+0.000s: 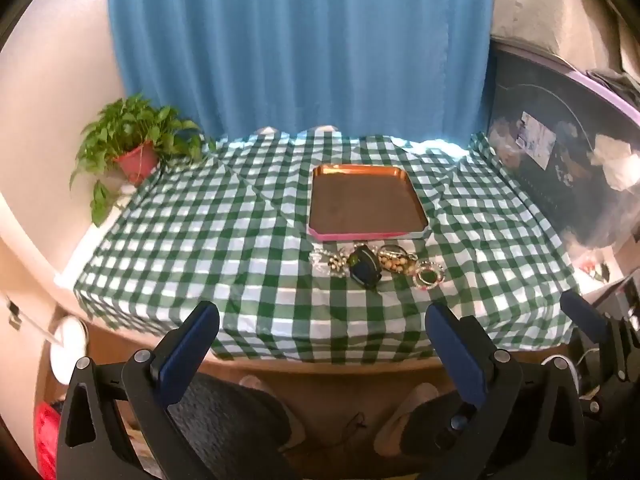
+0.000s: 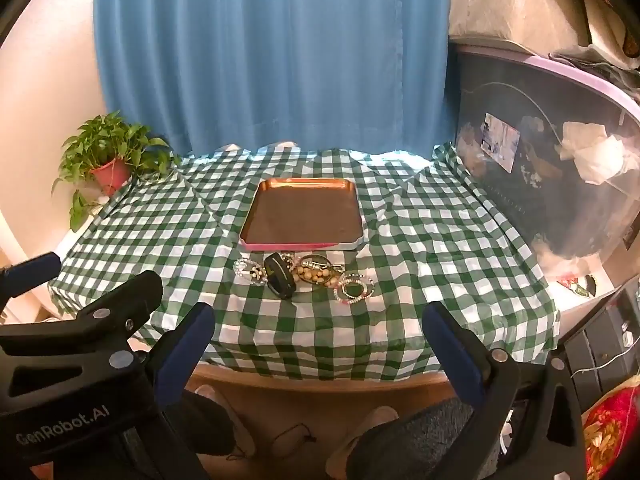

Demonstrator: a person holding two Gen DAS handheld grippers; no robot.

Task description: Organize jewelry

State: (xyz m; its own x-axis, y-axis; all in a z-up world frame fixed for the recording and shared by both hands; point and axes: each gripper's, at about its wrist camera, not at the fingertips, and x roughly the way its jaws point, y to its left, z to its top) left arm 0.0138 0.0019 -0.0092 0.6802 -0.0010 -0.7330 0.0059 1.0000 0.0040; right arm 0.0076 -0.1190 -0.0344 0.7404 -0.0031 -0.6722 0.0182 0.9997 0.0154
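A copper tray [image 1: 320, 200] [image 2: 256, 216] with a pink front rim lies empty on the green checked tablecloth. Just in front of it lies a row of jewelry: a pearl-and-crystal piece [image 1: 329, 261] [image 2: 250, 270], a dark watch or band [image 1: 364, 267] [image 2: 280, 274], a wooden bead bracelet [image 1: 394, 262] [image 2: 316, 272] and a beaded ring-shaped bracelet [image 1: 430, 276] [image 2: 354, 289]. My left gripper [image 1: 322, 316] is open and empty, held before the table's front edge. My right gripper [image 2: 318, 316] is open and empty, beside it; its finger [image 1: 584, 316] shows in the left wrist view.
A potted plant [image 1: 134, 146] [image 2: 108, 160] stands at the table's back left corner. A large dark storage box [image 1: 560, 168] [image 2: 540, 168] borders the right side. A blue curtain [image 1: 300, 48] hangs behind. Feet in slippers show under the table.
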